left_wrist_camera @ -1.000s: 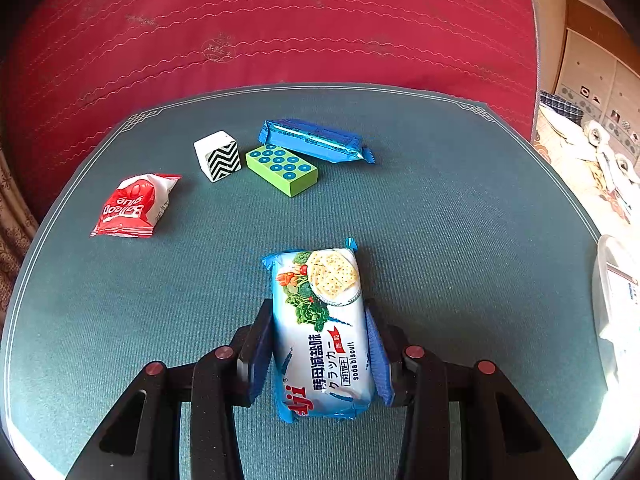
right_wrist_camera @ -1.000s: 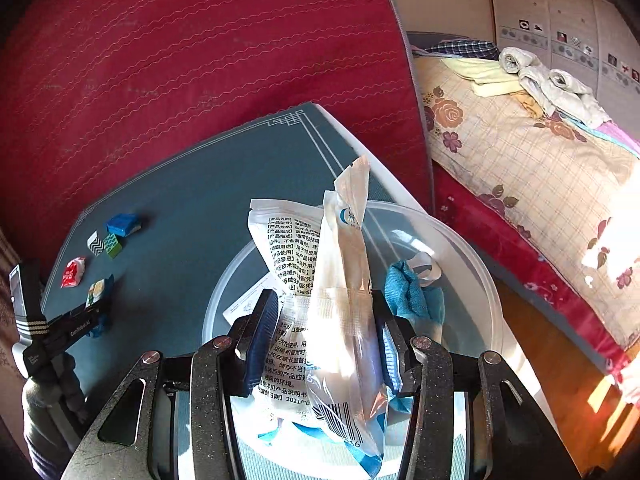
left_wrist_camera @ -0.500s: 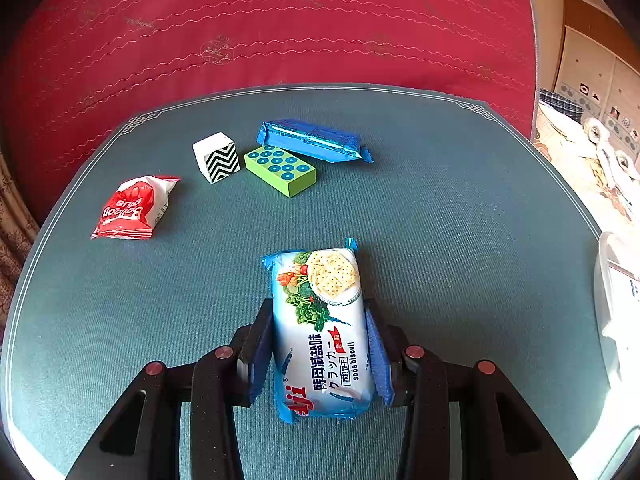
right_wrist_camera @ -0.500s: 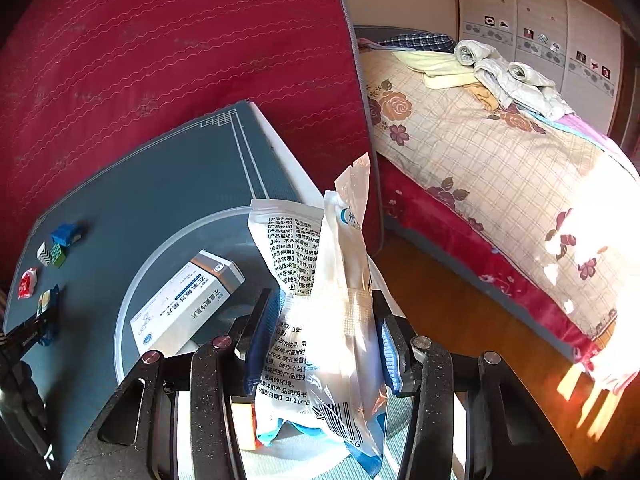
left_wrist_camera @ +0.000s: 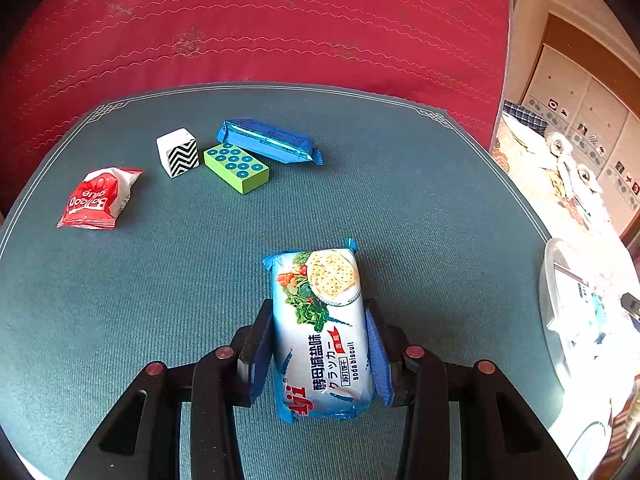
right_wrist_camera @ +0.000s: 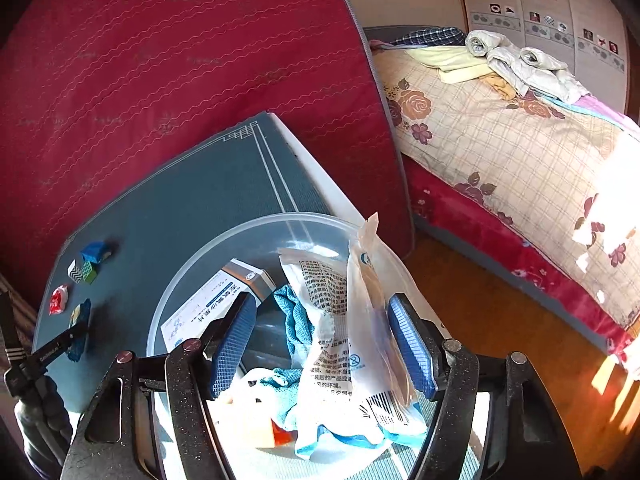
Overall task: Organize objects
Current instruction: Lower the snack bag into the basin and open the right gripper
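In the left wrist view my left gripper [left_wrist_camera: 318, 312] is shut on a blue-and-white soda biscuit packet [left_wrist_camera: 320, 328], which lies lengthwise on the green table mat [left_wrist_camera: 400, 200]. My right gripper [right_wrist_camera: 320, 304] hangs over a clear round tub [right_wrist_camera: 224, 248], and its jaws are opening. A white printed plastic packet [right_wrist_camera: 360, 320] stands between them, leaning toward the right pad; the left pad is well clear of it. The packet's lower end rests among the things in the tub. The left gripper [right_wrist_camera: 76, 336] with the biscuit packet also shows at the far left.
On the mat's far left lie a red snack packet [left_wrist_camera: 98, 200], a zigzag cube [left_wrist_camera: 178, 152], a green dotted block [left_wrist_camera: 236, 166] and a blue wrapper [left_wrist_camera: 266, 140]. The tub holds a white box [right_wrist_camera: 216, 304] and blue cloth [right_wrist_camera: 294, 316]. A red mattress [right_wrist_camera: 160, 60] stands behind; a bed [right_wrist_camera: 520, 140] is at right.
The right gripper's jaws have spread apart and let go of the plastic packet, which now sits lower in the tub. The left gripper keeps its hold and has hardly moved.
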